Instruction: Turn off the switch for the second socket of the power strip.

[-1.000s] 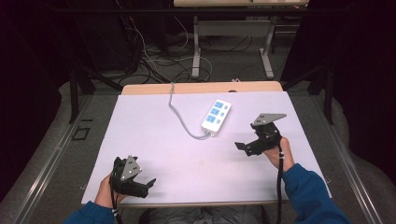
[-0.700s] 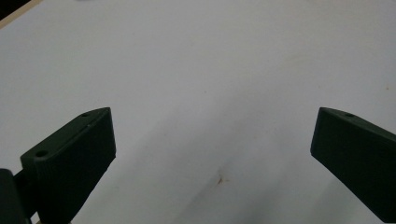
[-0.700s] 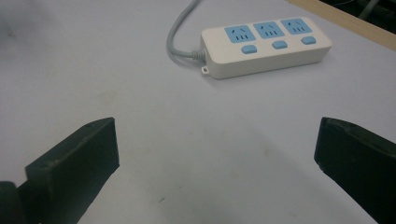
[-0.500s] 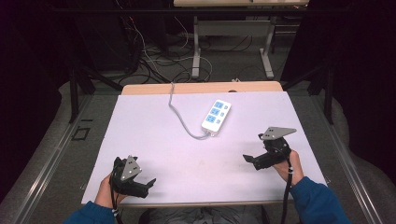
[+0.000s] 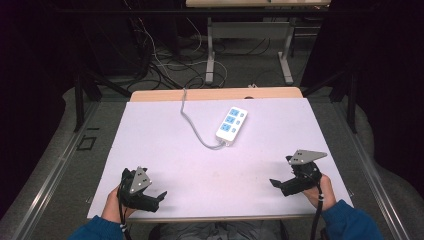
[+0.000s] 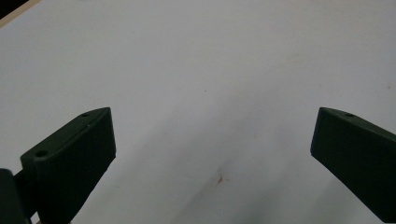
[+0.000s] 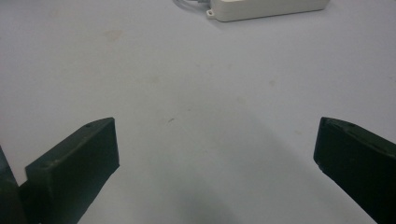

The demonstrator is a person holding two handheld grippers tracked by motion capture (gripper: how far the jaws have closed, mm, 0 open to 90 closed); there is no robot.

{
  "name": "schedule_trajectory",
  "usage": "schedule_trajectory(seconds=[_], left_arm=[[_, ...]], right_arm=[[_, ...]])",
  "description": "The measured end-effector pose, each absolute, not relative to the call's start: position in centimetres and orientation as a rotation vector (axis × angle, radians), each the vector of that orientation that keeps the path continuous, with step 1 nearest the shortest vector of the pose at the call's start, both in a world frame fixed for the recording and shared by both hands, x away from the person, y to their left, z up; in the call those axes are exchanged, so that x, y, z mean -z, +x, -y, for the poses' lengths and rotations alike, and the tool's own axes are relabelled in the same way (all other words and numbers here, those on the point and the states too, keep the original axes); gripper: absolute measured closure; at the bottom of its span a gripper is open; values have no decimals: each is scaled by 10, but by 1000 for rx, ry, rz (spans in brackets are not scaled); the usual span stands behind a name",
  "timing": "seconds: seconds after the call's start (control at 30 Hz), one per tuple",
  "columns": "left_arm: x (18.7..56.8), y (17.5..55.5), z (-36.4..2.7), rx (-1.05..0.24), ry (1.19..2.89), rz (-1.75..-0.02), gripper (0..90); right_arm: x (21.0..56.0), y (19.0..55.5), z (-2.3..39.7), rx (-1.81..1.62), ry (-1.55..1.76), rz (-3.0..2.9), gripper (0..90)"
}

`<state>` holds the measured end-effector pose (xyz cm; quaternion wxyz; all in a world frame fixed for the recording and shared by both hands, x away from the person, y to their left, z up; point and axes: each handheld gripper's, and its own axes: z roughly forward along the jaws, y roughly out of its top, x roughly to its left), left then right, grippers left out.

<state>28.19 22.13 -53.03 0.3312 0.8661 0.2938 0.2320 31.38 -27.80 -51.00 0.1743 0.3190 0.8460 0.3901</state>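
both grippers rest low at the near edge of the table (image 5: 150,130), well apart from the power strip (image 5: 231,123), which lies flat past the middle, its grey cord (image 5: 192,125) trailing off the far edge. left gripper (image 5: 156,198) has jaws spread wide, nothing between them; right gripper (image 5: 278,185) likewise gaping and empty. risk: a grab at the strip's smooth wide body could slip, or tugging against the cord could swing it round. count: 1 power strip, 1 cord, 2 grippers, 1 table.

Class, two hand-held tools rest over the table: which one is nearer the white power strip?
The right tool, at the table's right edge; the power strip lies right of centre, farther from the left tool.
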Motion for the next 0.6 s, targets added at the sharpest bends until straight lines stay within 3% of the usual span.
schedule_trajectory(seconds=[0.6], left_arm=[[531, 282, -221, -605, 2272, -777, 1]], right_arm=[[515, 299, 291, -1100, 912, -2384, 0]])
